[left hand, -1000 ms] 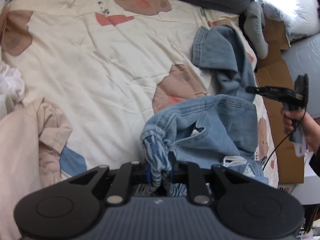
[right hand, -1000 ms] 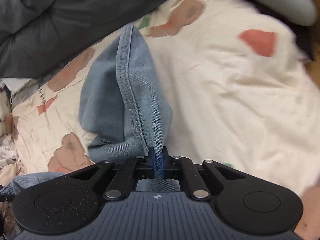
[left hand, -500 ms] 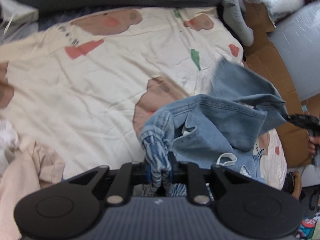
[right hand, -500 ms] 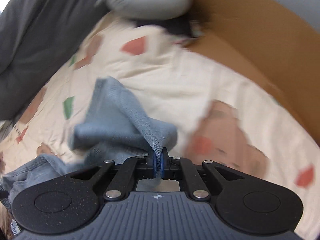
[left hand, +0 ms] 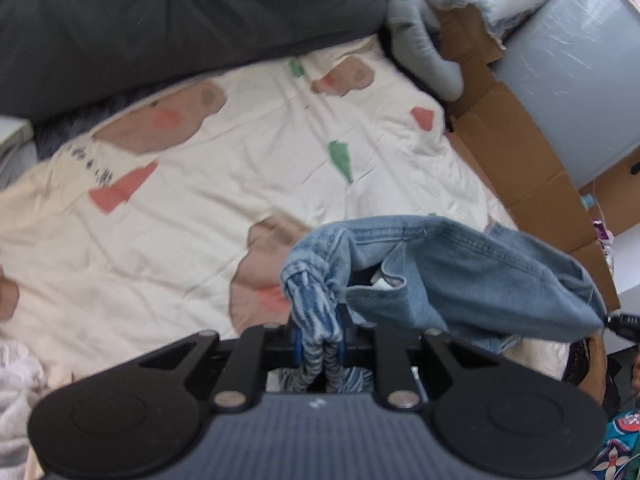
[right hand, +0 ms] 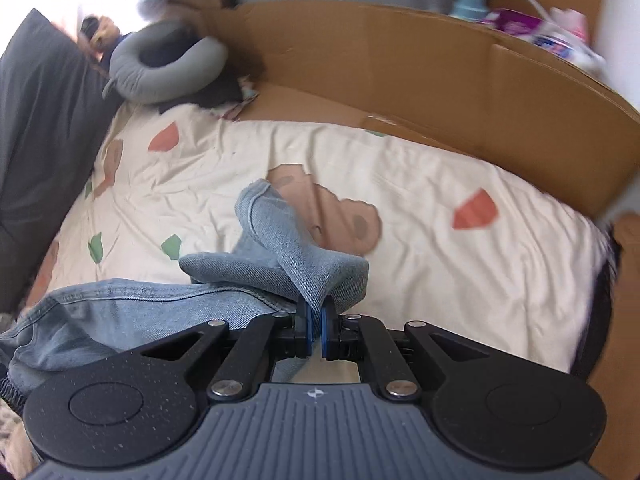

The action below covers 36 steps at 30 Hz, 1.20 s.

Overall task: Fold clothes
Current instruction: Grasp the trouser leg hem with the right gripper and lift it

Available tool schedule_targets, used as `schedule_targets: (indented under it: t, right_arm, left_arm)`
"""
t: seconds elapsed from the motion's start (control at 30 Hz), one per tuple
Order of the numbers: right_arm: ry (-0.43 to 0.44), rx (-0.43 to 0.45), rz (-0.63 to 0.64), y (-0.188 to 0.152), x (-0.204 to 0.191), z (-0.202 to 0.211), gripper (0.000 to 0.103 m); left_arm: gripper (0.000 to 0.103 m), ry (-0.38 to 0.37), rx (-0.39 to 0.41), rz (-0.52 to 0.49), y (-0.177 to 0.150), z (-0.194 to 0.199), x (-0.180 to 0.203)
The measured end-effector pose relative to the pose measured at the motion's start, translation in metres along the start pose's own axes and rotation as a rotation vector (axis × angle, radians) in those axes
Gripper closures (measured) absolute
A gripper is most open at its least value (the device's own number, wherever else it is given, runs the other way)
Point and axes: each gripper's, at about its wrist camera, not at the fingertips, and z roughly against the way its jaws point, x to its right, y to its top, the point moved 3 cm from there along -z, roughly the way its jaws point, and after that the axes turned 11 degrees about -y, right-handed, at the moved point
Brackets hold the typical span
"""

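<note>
So both tools are clamped on the same pair of jeans [left hand: 472,280], held up above the bed. The left tool [left hand: 318,344] is pinched tight on a bunched, striped-looking wad of denim at one end, and the right tool [right hand: 315,330] has its blue pads squeezed on a fold of the fabric at the other end, so the jeans hang stretched between them over the quilt [left hand: 200,216].

The left view gives you the jeans side-on: an opening with a bit of white lining inside, and the far end running off to the tip of the other tool at the right edge. It also catches the dark blanket [left hand: 180,16] across the top and some pale clothes [left hand: 16,384] at the lower left.

The right view shows what that one misses: a loose flap of denim sticking up, the cardboard [right hand: 420,76] along the side of the bed, and a grey neck pillow [right hand: 168,72] in the corner.
</note>
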Motion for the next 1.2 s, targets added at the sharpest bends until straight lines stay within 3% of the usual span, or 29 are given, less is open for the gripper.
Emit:
schedule_targets:
  t: [0.33, 0.47, 0.83, 1.1, 1.13, 1.2]
  right_arm:
    - [-0.005, 0.055, -0.178, -0.04, 0.05, 0.071, 0.101]
    - [-0.001, 0.036, -0.245, -0.063, 0.067, 0.084, 0.1]
    - [0.004, -0.139, -0.257, -0.137, 0.085, 0.043, 0.095]
    - [-0.027, -0.185, -0.24, -0.14, 0.093, 0.015, 0.093]
    - [-0.03, -0.182, -0.24, -0.136, 0.093, 0.012, 0.091]
    - [-0.042, -0.168, -0.25, -0.126, 0.093, 0.005, 0.077]
  left_arm:
    - [0.087, -0.016, 0.021, -0.089, 0.031, 0.002, 0.04]
    - [0.087, -0.005, 0.025, -0.109, 0.038, -0.002, 0.049]
    - [0.087, 0.06, -0.012, -0.11, 0.031, -0.017, 0.041]
    - [0.087, 0.085, -0.021, -0.089, 0.023, -0.013, 0.026]
    - [0.087, 0.087, -0.023, -0.087, 0.022, -0.012, 0.025]
    - [0.087, 0.089, -0.025, -0.084, 0.021, -0.01, 0.022]
